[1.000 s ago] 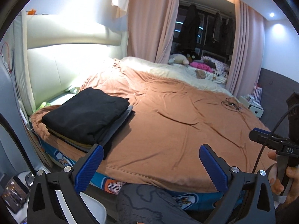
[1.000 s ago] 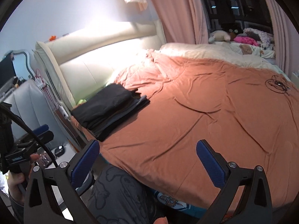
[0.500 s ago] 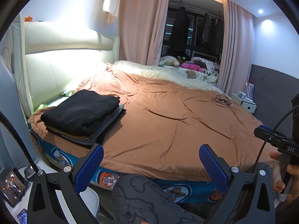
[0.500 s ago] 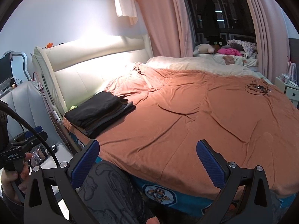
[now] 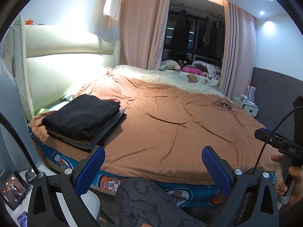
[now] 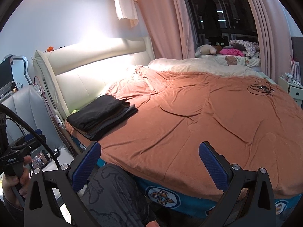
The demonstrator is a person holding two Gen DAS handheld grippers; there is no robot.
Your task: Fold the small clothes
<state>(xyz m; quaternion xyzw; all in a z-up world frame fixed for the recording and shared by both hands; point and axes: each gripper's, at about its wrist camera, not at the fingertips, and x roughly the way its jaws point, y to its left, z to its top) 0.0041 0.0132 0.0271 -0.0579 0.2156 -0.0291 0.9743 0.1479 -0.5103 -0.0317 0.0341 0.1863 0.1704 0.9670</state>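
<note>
We hold both tongs spread wide and empty short of the bed's near edge: the left tongs [image 5: 153, 165] and the right tongs [image 6: 150, 160]. The neat stack of folded dark clothes [image 5: 83, 120] rests on the rust-orange bedspread [image 5: 170, 132], at its left corner near the cream padded headboard [image 6: 90, 70].

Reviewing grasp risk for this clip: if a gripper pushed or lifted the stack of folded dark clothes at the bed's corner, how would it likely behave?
The stack of folded clothes is probably floppy: soft layers with rounded folds. Pushed, the layers would likely slide and skew, since their edges already sit offset. Lifted from the top, only the black garment would probably come up, unfolding. Both grippers are open and away from it.
</note>
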